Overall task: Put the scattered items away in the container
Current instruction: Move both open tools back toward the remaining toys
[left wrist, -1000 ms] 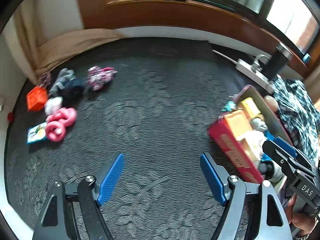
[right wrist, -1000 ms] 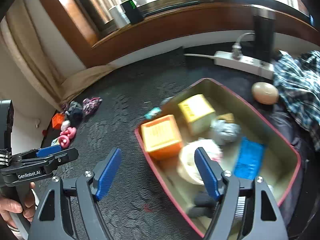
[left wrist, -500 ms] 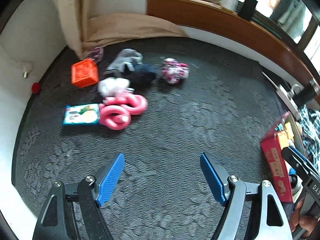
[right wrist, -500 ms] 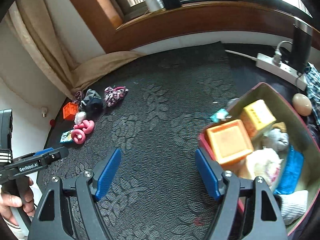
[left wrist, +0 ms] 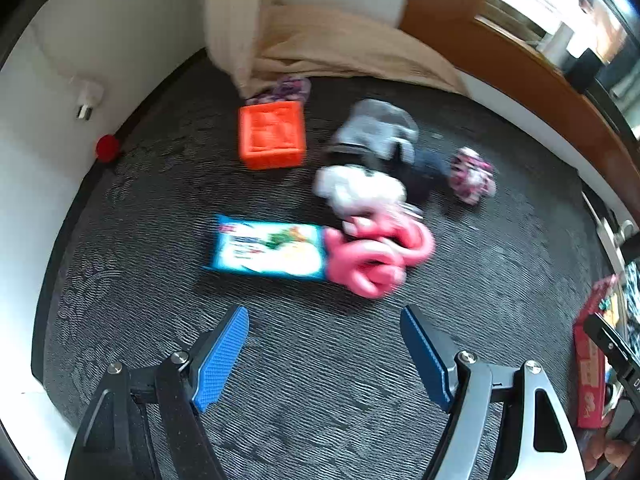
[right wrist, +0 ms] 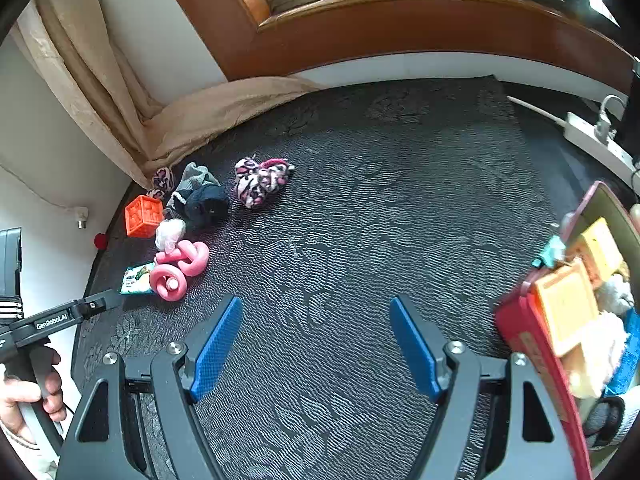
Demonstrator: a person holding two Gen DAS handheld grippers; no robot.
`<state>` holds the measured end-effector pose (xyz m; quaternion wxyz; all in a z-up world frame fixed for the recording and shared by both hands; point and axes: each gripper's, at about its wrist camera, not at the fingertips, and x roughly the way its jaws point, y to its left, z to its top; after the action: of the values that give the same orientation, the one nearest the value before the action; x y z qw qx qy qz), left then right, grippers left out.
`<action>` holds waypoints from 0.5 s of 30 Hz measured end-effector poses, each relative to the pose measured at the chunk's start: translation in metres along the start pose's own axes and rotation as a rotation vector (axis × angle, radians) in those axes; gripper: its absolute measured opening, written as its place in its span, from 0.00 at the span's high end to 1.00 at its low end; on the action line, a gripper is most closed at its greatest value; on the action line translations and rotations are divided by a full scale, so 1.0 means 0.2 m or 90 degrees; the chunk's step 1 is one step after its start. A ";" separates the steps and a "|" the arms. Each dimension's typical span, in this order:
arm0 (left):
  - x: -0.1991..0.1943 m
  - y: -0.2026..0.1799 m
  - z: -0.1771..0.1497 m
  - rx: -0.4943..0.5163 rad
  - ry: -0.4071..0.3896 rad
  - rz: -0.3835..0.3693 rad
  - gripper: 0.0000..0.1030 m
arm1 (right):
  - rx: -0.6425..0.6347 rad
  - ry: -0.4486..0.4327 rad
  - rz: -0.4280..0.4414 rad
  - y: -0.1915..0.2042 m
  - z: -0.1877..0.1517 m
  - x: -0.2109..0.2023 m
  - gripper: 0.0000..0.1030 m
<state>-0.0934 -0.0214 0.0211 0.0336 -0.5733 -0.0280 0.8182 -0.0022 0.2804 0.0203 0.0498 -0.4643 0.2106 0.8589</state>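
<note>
On the dark carpet [right wrist: 360,208], everything placed off the pink ring toy [left wrist: 376,258]:

left gripper [left wrist: 324,354]: jaws spread wide, nothing between the blue pads, touching nothing; hovering just short of the pink ring toy
right gripper [right wrist: 316,344]: same deal, jaws wide apart and empty, over bare carpet well right of the pink ring toy
red ball [left wrist: 108,147]: one, far left of the toy, against the wall
snack packet [left wrist: 268,250]: one, flat, touching the toy's left side
orange cube [left wrist: 273,134]: one, up and left of the toy, beyond the packet
patterned sock roll [right wrist: 162,179]: one small one behind the cube, by the curtain hem
white crumpled thing [left wrist: 360,188]: one, right up against the toy's far side; too blurry to name
grey and navy socks [right wrist: 198,196]: one bundle, just past the white thing
pink-white sock bundle [right wrist: 262,180]: one, beyond and right of the toy, near the socks
container [right wrist: 532,344]: one red-sided box, way off to the right of the toy, already packed with an orange block, a yellow block and soft stuff
</note>
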 end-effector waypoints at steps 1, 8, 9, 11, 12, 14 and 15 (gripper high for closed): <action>0.02 0.05 0.02 -0.008 0.001 0.003 0.22 | -0.001 0.004 -0.002 0.02 0.00 0.02 0.23; 0.13 0.40 0.16 -0.080 -0.001 0.049 0.22 | -0.016 0.038 -0.014 0.15 0.01 0.18 0.23; 0.14 0.46 0.18 -0.092 -0.003 0.058 0.22 | -0.017 0.042 -0.016 0.16 0.01 0.20 0.23; 0.17 0.55 0.22 -0.115 -0.007 0.073 0.22 | -0.017 0.048 -0.021 0.18 0.02 0.22 0.23; 0.19 0.60 0.25 -0.127 -0.009 0.078 0.22 | -0.017 0.052 -0.024 0.18 0.03 0.24 0.23; 0.21 0.69 0.30 -0.150 -0.016 0.091 0.22 | -0.018 0.057 -0.031 0.19 0.04 0.27 0.23; 0.22 0.73 0.33 -0.158 -0.020 0.098 0.22 | -0.018 0.059 -0.033 0.19 0.05 0.28 0.23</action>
<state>-0.1734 -0.1641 -0.0110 -0.1009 -0.5604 -0.0856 0.8176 -0.0519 0.2428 -0.0086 0.0559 -0.5095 0.1884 0.8377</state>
